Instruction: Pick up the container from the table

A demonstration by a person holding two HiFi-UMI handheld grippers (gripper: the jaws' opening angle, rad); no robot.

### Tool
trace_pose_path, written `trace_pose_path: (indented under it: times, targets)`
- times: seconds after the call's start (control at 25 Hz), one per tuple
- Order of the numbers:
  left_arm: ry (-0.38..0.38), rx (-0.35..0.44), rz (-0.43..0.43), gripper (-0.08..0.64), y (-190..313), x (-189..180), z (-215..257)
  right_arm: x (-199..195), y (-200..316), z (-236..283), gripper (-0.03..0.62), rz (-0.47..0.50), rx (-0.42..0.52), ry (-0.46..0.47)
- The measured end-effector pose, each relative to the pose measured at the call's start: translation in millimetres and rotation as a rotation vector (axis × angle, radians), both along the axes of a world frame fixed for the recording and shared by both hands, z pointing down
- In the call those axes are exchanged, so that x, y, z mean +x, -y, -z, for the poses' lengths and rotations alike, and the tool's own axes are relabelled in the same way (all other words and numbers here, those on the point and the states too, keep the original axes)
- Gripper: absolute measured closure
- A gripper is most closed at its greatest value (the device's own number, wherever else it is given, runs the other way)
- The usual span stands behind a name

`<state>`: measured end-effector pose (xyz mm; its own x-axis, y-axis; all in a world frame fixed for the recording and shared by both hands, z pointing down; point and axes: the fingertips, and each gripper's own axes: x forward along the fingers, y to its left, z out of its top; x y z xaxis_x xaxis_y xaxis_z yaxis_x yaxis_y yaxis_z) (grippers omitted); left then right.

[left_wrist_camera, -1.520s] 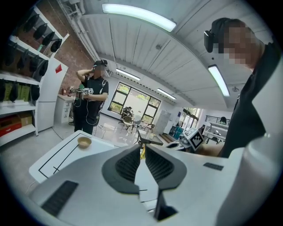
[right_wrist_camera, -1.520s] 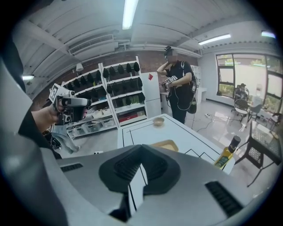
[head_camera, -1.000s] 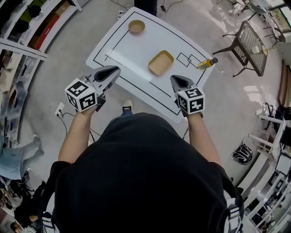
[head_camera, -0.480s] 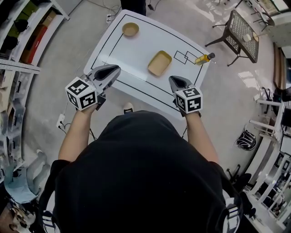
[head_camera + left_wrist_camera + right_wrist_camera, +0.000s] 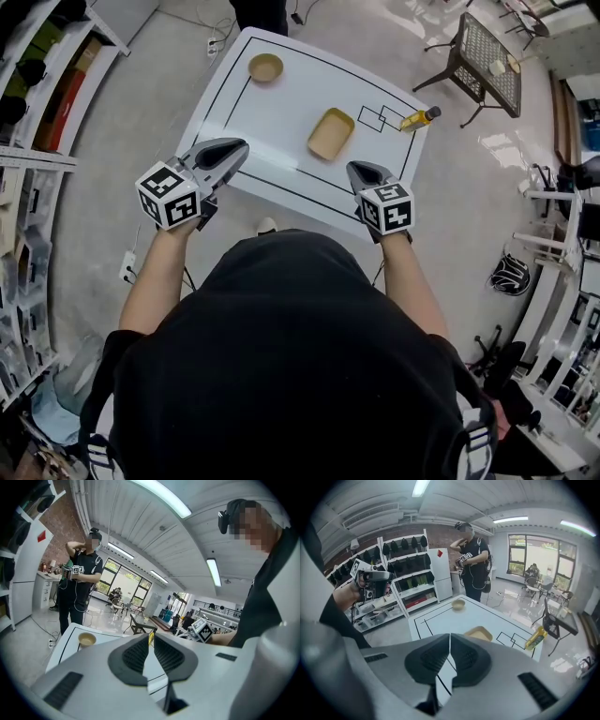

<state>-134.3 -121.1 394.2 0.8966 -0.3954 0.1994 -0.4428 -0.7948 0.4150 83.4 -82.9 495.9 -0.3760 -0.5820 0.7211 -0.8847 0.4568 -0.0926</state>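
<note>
A tan rectangular container (image 5: pixel 331 133) lies near the middle of the white table (image 5: pixel 281 103); it also shows in the right gripper view (image 5: pixel 478 633), just beyond the jaws. My left gripper (image 5: pixel 236 148) hangs at the table's near-left edge, its jaws together with nothing between them (image 5: pixel 150 636). My right gripper (image 5: pixel 355 169) sits over the near-right edge, a short way in front of the container, also shut and empty (image 5: pixel 450 636). Neither gripper touches the container.
A round tan bowl (image 5: pixel 265 67) stands at the table's far-left corner and a yellow bottle (image 5: pixel 419 118) at its right edge. A person (image 5: pixel 471 559) stands beyond the far end. A black mesh chair (image 5: pixel 478 61) is to the right, shelves (image 5: pixel 37 94) to the left.
Both grippers have edged forward towards the table, and the head view has shifted with them. The jaws stay together and the container has not moved.
</note>
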Motion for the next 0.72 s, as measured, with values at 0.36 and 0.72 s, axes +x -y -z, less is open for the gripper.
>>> trace_pose_path:
  times: [0.36, 0.72]
  targets:
    - [0.006, -0.024, -0.021, 0.52, 6, -4, -8, 2, -2, -16, 0.584, -0.028, -0.028, -0.013]
    - [0.033, -0.028, -0.039, 0.52, 23, 18, -11, 22, 14, -42, 0.577, -0.027, -0.066, -0.013]
